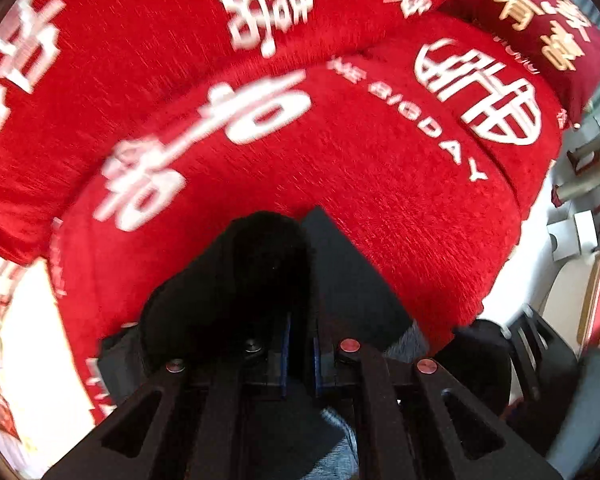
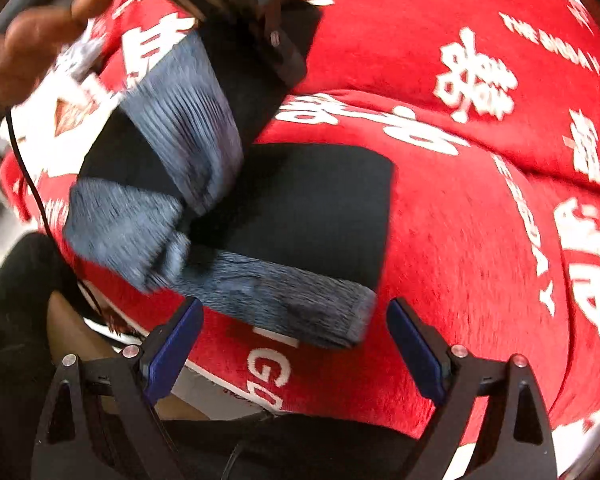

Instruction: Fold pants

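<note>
The pants (image 2: 320,208) are dark navy with grey-blue ribbed bands (image 2: 284,300), lying partly folded on a red blanket (image 2: 460,248). My right gripper (image 2: 296,344) is open, its blue pads (image 2: 176,344) on either side of a ribbed band end, just above the blanket. My left gripper (image 1: 300,340) is shut on a fold of the dark pants cloth (image 1: 268,264), held above the blanket (image 1: 380,184). In the right wrist view the left gripper (image 2: 276,40) holds the cloth at the upper left.
The red blanket with white characters covers a bed. A dark red pillow (image 1: 540,20) lies at the far right corner. White floor and small furniture (image 1: 580,216) lie beyond the bed's right edge. A hand (image 2: 28,48) and a black cable (image 2: 32,184) show at the left.
</note>
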A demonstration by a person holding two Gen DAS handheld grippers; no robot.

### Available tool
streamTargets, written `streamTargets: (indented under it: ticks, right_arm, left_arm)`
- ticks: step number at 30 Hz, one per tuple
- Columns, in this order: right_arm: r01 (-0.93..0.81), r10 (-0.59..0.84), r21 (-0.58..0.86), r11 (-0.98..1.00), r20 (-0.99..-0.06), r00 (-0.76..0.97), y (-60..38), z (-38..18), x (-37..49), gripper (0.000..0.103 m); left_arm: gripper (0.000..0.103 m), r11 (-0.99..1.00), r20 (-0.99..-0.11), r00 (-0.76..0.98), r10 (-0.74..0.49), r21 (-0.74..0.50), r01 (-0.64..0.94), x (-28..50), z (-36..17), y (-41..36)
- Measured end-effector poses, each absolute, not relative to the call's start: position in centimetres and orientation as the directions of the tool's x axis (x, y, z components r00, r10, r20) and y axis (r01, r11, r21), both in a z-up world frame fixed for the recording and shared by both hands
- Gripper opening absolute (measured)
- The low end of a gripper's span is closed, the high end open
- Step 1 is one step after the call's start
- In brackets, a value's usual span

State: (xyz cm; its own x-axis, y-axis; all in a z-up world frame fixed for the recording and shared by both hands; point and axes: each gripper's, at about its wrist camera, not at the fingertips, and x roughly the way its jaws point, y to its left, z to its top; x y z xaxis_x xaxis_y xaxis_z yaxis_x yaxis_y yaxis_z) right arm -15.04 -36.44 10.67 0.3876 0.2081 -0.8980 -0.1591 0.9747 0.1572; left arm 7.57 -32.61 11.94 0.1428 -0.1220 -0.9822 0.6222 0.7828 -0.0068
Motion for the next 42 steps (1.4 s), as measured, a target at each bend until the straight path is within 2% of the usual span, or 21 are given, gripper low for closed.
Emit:
streamTargets:
  ticks: [3, 5, 7, 8, 10, 12, 14, 15, 17, 19, 21, 23, 25, 27, 29, 31, 33, 40, 42]
  right_arm:
    - [-0.132, 0.214, 0.176, 0.976, -0.894, 0.393, -37.0, 10.7, -15.6, 0.094]
    - [-0.136, 0.236, 0.198, 0.971, -0.885, 0.401, -36.9, 11.1, -16.1, 0.094]
    - [-0.144, 0.246, 0.204, 0.968, -0.88, 0.406, -36.7, 11.4, -16.3, 0.094]
    - [-0.149, 0.25, 0.206, 0.967, -0.879, 0.407, -36.5, 11.5, -16.5, 0.094]
    - [-0.154, 0.241, 0.194, 0.969, -0.882, 0.406, -36.1, 11.7, -16.7, 0.094]
    - [-0.153, 0.24, 0.192, 0.969, -0.877, 0.417, -36.0, 12.0, -16.7, 0.094]
    - [-0.153, 0.249, 0.202, 0.967, -0.868, 0.429, -36.0, 12.4, -16.6, 0.094]
    - [-0.157, 0.252, 0.203, 0.967, -0.862, 0.44, -35.8, 12.9, -16.6, 0.094]
    - [-0.18, 0.276, 0.215, 0.96, -0.845, 0.458, -35.2, 13.8, -16.4, 0.094]
    - [-0.211, 0.32, 0.247, 0.946, -0.825, 0.466, -34.4, 14.4, -16.0, 0.094]
    - [-0.245, 0.362, 0.276, 0.929, -0.809, 0.462, -33.4, 14.4, -14.8, 0.094]
    - [-0.27, 0.385, 0.287, 0.919, -0.804, 0.453, -32.6, 13.9, -13.3, 0.094]
    - [-0.258, 0.349, 0.258, 0.931, -0.837, 0.422, -32.1, 12.2, -11.0, 0.094]
    - [-0.206, 0.3, 0.238, 0.949, -0.881, 0.367, -32.3, 9.9, -8.7, 0.094]
    - [-0.114, 0.303, 0.281, 0.953, -0.902, 0.309, -33.3, 7.6, -7.0, 0.094]
    - [-0.069, 0.384, 0.384, 0.921, -0.861, 0.333, -34.2, 7.4, -6.3, 0.092]
    - [-0.059, 0.454, 0.458, 0.887, -0.841, 0.293, -34.1, 7.1, -5.6, 0.065]
    - [-0.047, 0.477, 0.485, 0.873, -0.83, 0.29, -34.8, 5.9, -6.4, 0.065]
    - [-0.041, 0.484, 0.494, 0.869, -0.827, 0.288, -35.0, 6.4, -6.7, 0.069]
  left_arm:
    - [0.01, 0.8, -0.992, 0.088, -0.095, -0.023, 0.599, 8.3, 7.3, -34.1]
    - [0.01, 0.799, -0.99, 0.113, -0.087, -0.001, 0.601, 8.1, 6.6, -34.6]
    - [0.024, 0.793, -0.992, 0.093, -0.083, -0.01, 0.609, 7.9, 7.4, -35.1]
    - [0.034, 0.786, -0.991, 0.071, -0.113, -0.045, 0.616, 7.8, 8.1, -35.1]
    - [0.046, 0.771, -0.98, 0.073, -0.184, -0.098, 0.629, 7.2, 10.8, -35.1]
    - [0.073, 0.752, -0.966, 0.082, -0.245, -0.136, 0.645, 6.4, 13.4, -34.8]
    - [0.085, 0.715, -0.931, 0.139, -0.337, -0.158, 0.681, 5.1, 17.0, -33.7]
    - [0.087, 0.704, -0.916, 0.169, -0.365, -0.153, 0.693, 4.7, 18.4, -32.7]
    - [0.087, 0.709, -0.895, 0.217, -0.39, -0.141, 0.691, 3.8, 20.2, -29.8]
    - [0.087, 0.748, -0.887, 0.285, -0.363, -0.095, 0.657, 3.4, 20.2, -26.3]
    - [0.087, 0.816, -0.902, 0.331, -0.278, -0.04, 0.576, 3.6, 18.0, -22.0]
    - [0.087, 0.878, -0.928, 0.309, -0.21, -0.04, 0.478, 4.2, 15.0, -17.7]
    - [0.087, 0.929, -0.948, 0.283, -0.146, -0.033, 0.369, 4.2, 12.0, -13.7]
    - [0.087, 0.961, -0.958, 0.252, -0.134, -0.063, 0.27, 3.8, 9.5, -10.0]
    - [0.087, 0.968, -0.958, 0.223, -0.179, -0.132, 0.212, 3.1, 7.7, -7.9]
    - [0.087, 0.965, -0.951, 0.218, -0.22, -0.179, 0.19, 2.5, 6.9, -7.3]
    - [0.087, 0.967, -0.949, 0.243, -0.201, -0.153, 0.204, 2.1, 6.9, -7.7]
    - [0.087, 0.958, -0.944, 0.251, -0.215, -0.155, 0.24, 2.4, 6.6, -8.6]
    - [0.087, 0.958, -0.939, 0.253, -0.231, -0.174, 0.228, 2.4, 6.9, -8.2]
